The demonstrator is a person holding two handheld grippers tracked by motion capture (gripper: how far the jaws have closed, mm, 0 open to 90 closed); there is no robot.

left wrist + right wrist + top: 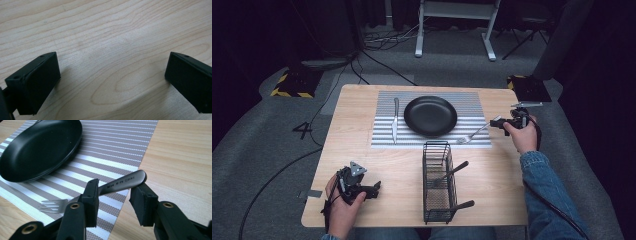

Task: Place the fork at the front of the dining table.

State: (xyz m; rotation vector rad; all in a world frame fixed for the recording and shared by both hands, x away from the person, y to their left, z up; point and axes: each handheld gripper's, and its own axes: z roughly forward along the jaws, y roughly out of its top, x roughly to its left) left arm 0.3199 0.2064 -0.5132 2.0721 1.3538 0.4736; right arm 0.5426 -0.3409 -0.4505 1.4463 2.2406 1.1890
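High view, read from left to right: the left gripper (373, 189) lies low on the near left part of the wooden table (357, 135), held in the person's left hand (343, 207), and in the left gripper view its two black jaws stand wide apart over bare wood grain with nothing between them. Farther along, a knife (395, 120) lies lengthwise on the left part of the striped placemat (472, 100), just beside the black plate (430, 116), which sits at the mat's middle. In front of the mat, apart from it, stands a black wire basket (438, 182) with two dark-handled utensils (451, 172) in it, their handles leaning out to the right. On the right edge of the mat lies the fork (473, 133), tines toward the near side and handle angled up and away to the right, near the plate but apart from it. The right gripper (498, 123), in the person's right hand (523, 135), meets the handle end. In the right gripper view the jaws stand about half apart with the fork (120, 183) handle passing between them; the handle rests against the left pad (91, 200) and its end sits over the top corner of the right pad (142, 202), so the pads are not pressed together on it.
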